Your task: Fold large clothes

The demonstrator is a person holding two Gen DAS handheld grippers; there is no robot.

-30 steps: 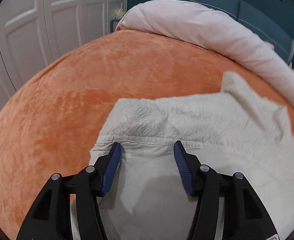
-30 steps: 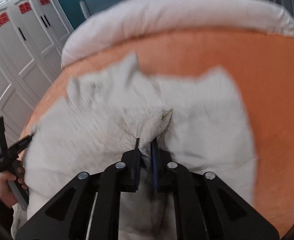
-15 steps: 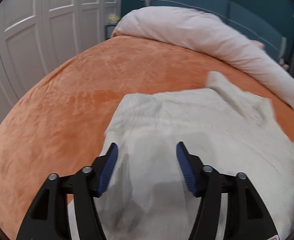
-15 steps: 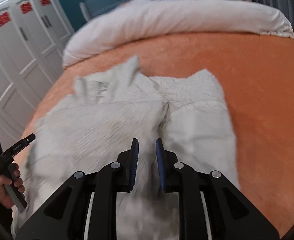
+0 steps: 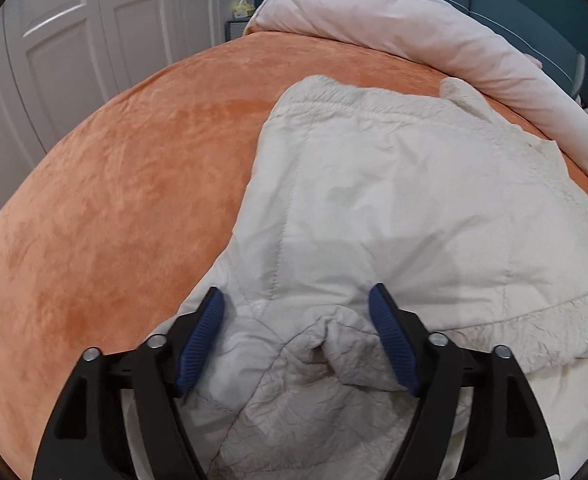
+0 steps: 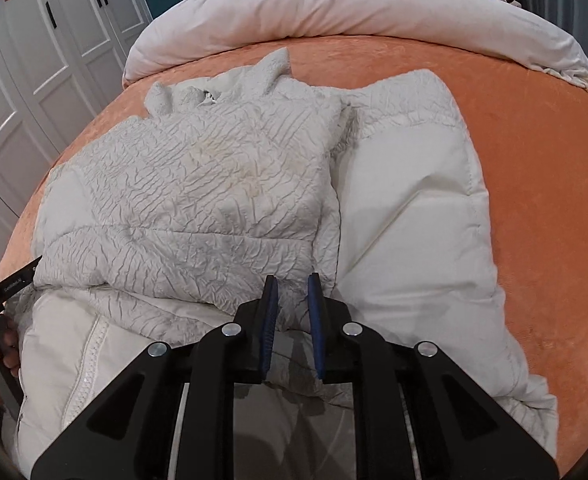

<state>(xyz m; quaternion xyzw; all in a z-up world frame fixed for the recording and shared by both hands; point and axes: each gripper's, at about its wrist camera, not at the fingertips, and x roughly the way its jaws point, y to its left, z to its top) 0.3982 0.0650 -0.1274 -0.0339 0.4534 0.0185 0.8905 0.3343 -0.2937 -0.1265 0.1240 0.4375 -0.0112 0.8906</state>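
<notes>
Left wrist view shows the left claw [image 5: 296,300] just spread apart, releasing the coat [image 5: 394,208], while the right claw [image 6: 293,280] is nearly together, so this fold looks laid.

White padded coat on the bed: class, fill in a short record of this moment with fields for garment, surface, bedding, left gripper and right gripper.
garment: white padded coat, partly folded, one panel laid over the middle
surface: orange bedspread
bedding: pale rolled duvet along the far edge
left gripper: open, jaws just widened, coat fabric between them, unpressed
right gripper: narrow gap over the coat; grip unclear
</notes>
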